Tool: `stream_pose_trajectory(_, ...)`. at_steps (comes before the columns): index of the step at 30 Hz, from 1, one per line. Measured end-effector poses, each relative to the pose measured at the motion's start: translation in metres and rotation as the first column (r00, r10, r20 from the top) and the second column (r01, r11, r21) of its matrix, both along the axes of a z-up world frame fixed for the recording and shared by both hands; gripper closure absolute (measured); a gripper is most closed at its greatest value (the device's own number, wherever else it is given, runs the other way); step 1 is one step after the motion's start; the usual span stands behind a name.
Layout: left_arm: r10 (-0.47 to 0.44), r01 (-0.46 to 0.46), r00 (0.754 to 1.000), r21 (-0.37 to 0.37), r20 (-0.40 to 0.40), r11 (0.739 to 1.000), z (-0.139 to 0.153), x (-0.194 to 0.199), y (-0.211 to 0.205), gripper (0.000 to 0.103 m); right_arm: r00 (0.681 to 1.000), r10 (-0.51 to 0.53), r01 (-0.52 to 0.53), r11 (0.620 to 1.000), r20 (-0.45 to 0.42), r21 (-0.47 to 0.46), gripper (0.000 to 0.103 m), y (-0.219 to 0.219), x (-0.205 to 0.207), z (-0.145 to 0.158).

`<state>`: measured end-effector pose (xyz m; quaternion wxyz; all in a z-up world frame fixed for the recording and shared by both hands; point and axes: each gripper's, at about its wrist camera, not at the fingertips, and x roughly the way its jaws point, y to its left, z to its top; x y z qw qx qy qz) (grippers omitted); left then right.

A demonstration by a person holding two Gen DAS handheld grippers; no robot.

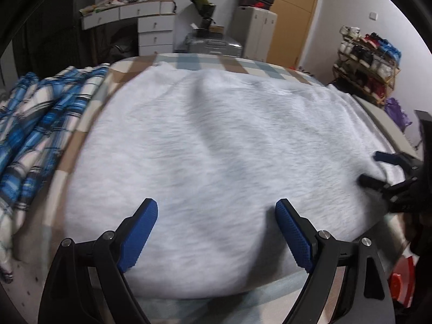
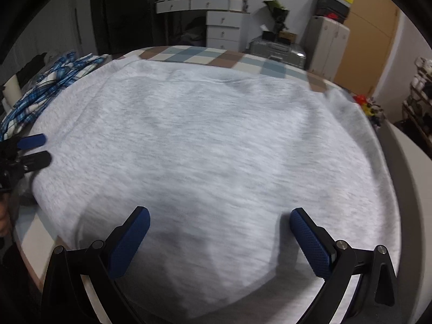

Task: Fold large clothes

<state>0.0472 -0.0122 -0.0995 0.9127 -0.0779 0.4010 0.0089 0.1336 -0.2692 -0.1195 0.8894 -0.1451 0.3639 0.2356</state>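
Observation:
A large light grey fleece garment (image 1: pixel 216 145) lies spread over a checked bed; it also fills the right wrist view (image 2: pixel 210 156). My left gripper (image 1: pixel 216 208) is open, its blue pads wide apart just above the garment's near part. My right gripper (image 2: pixel 220 216) is open too, over the near part further right. The right gripper also shows at the right edge of the left wrist view (image 1: pixel 370 167), and the left gripper at the left edge of the right wrist view (image 2: pixel 40 148). Neither holds cloth.
A blue and white plaid cloth (image 1: pixel 40 124) lies bunched on the bed's left side. The checked bedsheet (image 2: pixel 205 56) shows beyond the garment. A white dresser (image 1: pixel 151 27), a suitcase (image 2: pixel 278 51), stacked boxes and a shoe rack (image 1: pixel 367 62) stand behind the bed.

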Motion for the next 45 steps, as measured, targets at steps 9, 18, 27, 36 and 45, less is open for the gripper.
stream_pose_trajectory(9,0.018,-0.019,1.000,0.026,0.010,0.999,-0.004,-0.001,0.000,0.017,0.977,-0.197,0.202,0.978,-0.083,0.057,0.000,-0.056,0.012,0.001)
stream_pose_trajectory(18,0.016,-0.016,1.000,0.011,0.017,1.000,-0.005,-0.003,0.006,0.017,0.963,-0.268,0.268,0.963,-0.036,0.001,0.000,-0.084,0.015,-0.003)
stream_pose_trajectory(27,0.008,-0.008,0.999,-0.004,0.041,1.000,-0.007,-0.005,0.008,0.017,0.898,-0.436,0.439,0.897,-0.061,0.046,0.000,-0.136,0.010,0.000)
stream_pose_trajectory(36,-0.022,0.022,0.999,-0.003,0.037,1.000,-0.005,-0.005,0.008,0.017,0.899,-0.385,0.429,0.868,-0.208,0.248,0.000,-0.137,-0.012,-0.014)
stream_pose_trajectory(45,0.055,-0.052,0.998,-0.076,0.041,0.996,0.005,-0.025,0.026,0.017,0.883,-0.391,0.468,0.767,-0.260,0.439,0.038,-0.163,-0.003,-0.009)
